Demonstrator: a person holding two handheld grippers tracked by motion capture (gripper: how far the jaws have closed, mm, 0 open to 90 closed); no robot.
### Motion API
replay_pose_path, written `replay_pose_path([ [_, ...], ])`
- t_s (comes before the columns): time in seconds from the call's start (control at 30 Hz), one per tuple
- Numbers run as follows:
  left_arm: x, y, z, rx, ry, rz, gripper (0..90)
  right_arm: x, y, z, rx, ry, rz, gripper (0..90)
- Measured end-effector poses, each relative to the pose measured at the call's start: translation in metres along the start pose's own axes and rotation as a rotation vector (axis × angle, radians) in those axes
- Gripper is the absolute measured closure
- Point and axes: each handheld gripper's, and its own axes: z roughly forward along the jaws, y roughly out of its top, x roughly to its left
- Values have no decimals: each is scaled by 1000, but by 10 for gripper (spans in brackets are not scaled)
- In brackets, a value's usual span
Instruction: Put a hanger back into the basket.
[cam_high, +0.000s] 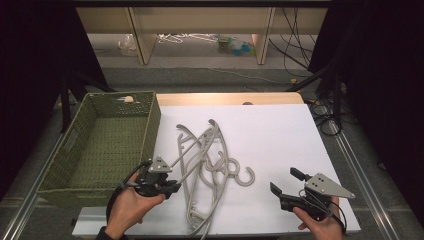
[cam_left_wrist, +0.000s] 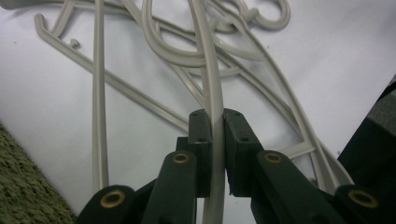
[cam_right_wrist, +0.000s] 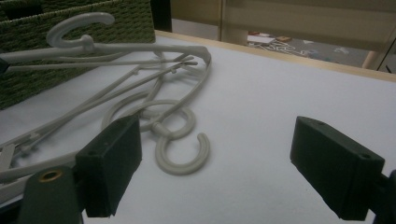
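Grey floor (cam_high: 210, 75), wooden shelving (cam_high: 200, 22) beyond — dark curtains (cam_high: 385, 75) flanking

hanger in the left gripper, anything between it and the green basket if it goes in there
Nothing visible stands between them. The left gripper is shut on one hanger right beside the basket's near wall. But the other hangers lie tangled with it and may drag along.

A tangled pile of pale grey plastic hangers (cam_high: 207, 165) lies on the white bench (cam_high: 280, 135), just right of the green woven basket (cam_high: 107, 145). Their hooks (cam_right_wrist: 180, 151) curl toward the middle, and one hanger's bar (cam_left_wrist: 212, 93) is raised at its near end.
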Motion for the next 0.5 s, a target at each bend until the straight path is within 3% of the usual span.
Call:
replay_pose_path([
  [0.03,1,0,-1,-23,0,-13,820,0,0,-1,7,-1,-2,176],
  [0.1,7,-1,-5,-23,-3,-10,821,0,0,-1,8,0,-1,176],
  [0.2,15,-2,-9,-59,-38,-46,821,0,0,0,6,1,-1,176],
  [0.3,20,-3,-11,-94,-40,-75,822,0,-1,2,-15,-2,-5,176],
  [0.33,23,-3,-14,-133,-63,-115,821,0,-1,2,-16,-2,-5,176],
  [0.37,26,-3,-17,-134,-74,-110,821,0,0,2,-13,-3,-5,176],
  [0.4,27,-3,-17,-176,-85,-151,822,0,1,-1,15,4,-1,176],
  [0.5,34,-3,-25,-213,-100,-178,822,0,0,1,-10,-2,-6,176],
])
